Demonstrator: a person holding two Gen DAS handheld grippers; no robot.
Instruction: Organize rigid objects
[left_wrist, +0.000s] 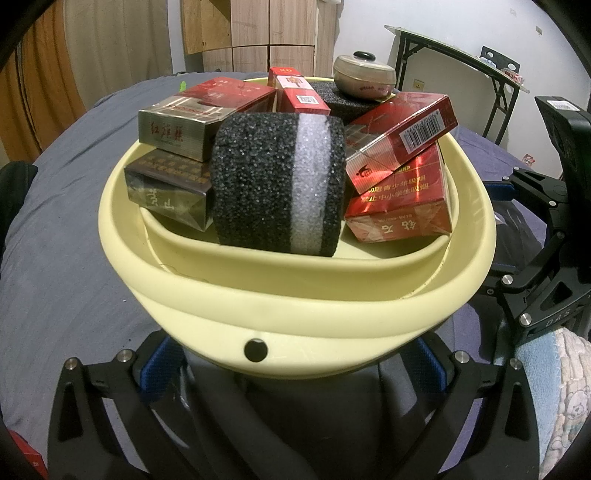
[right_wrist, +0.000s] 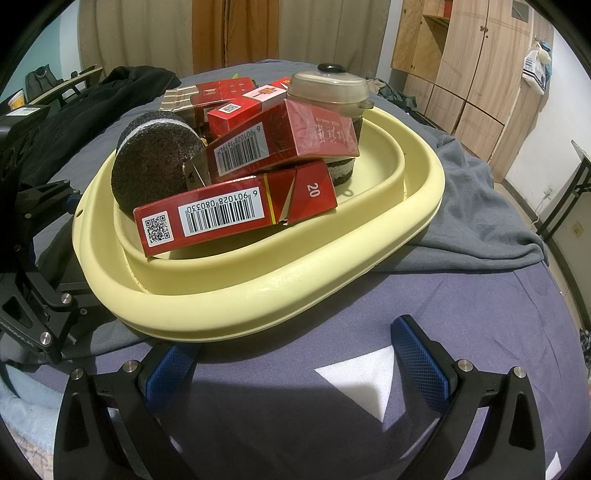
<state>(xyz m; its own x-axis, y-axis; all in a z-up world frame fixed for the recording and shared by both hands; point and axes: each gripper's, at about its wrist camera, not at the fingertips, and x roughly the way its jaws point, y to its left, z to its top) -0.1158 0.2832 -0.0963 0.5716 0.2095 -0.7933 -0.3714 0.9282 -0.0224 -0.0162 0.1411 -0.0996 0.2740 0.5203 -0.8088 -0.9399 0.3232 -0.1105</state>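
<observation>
— From the left wrist view, what do you see?

— The left gripper (left_wrist: 295, 363) stands spread wide, its blue pads either side of the yellow basin's (left_wrist: 295, 306) near rim, grasping nothing. The basin sits at twelve o'clock from it, close in, on the grey bedsheet (left_wrist: 66, 229). Inside: a black foam roll (left_wrist: 277, 184) in the middle, dark and gold packs at ten o'clock, red packs (left_wrist: 400, 192) stacked at two o'clock, a lidded jar (left_wrist: 365, 77) perched at the back.

— What could go wrong?

— I'd say a nudge or lift of the rim could slide the tilted top red pack, or topple the jar off its foam block.

— And the right wrist view?

— The right gripper (right_wrist: 295, 360) is released too, jaws apart over bare sheet, holding nothing. The basin lies at eleven o'clock, its rim just beside the left pad. The lowest red pack (right_wrist: 236, 218) overhangs the inner ledge; a bump might tip it out.
</observation>
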